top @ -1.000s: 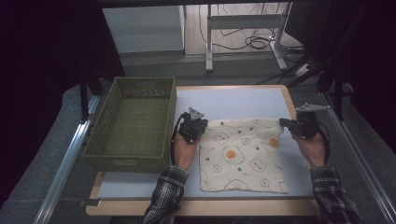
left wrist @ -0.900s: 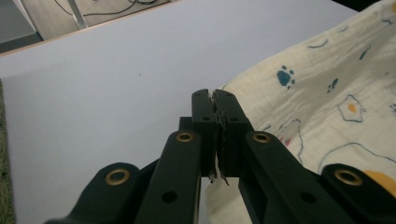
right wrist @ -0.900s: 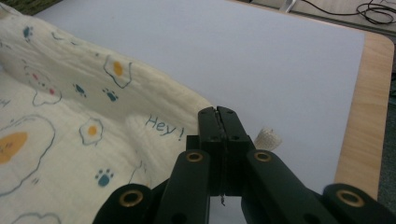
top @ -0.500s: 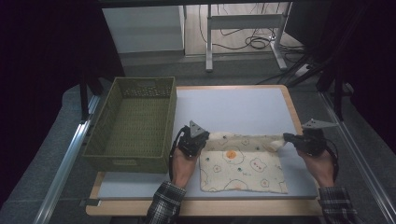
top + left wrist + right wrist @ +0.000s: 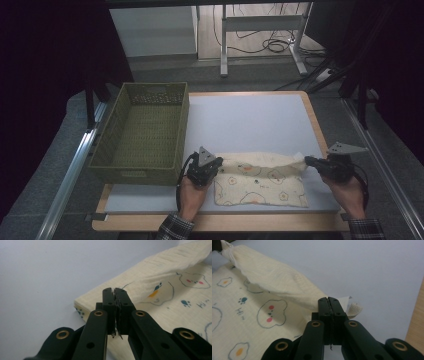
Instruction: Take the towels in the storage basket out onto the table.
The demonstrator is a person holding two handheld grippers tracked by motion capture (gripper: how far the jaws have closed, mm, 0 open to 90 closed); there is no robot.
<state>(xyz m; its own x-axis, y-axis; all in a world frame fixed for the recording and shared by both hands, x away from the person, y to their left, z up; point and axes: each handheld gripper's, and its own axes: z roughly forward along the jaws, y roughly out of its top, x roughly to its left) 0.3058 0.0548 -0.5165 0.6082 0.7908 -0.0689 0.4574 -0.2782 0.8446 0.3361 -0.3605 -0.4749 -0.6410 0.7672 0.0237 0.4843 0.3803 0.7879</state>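
We pinch cloth (image 5: 260,180) far corners, left tool (image 5: 216,165) and right tool (image 5: 306,160) both clamped on fabric, folding far edge toward near edge; cloth right of basket (image 5: 142,132) on desk (image 5: 250,120).

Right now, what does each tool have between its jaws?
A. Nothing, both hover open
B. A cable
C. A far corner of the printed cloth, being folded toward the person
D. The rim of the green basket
C: the left tool and right tool are each shut on a corner of the printed cloth, whose far edge is doubled over.
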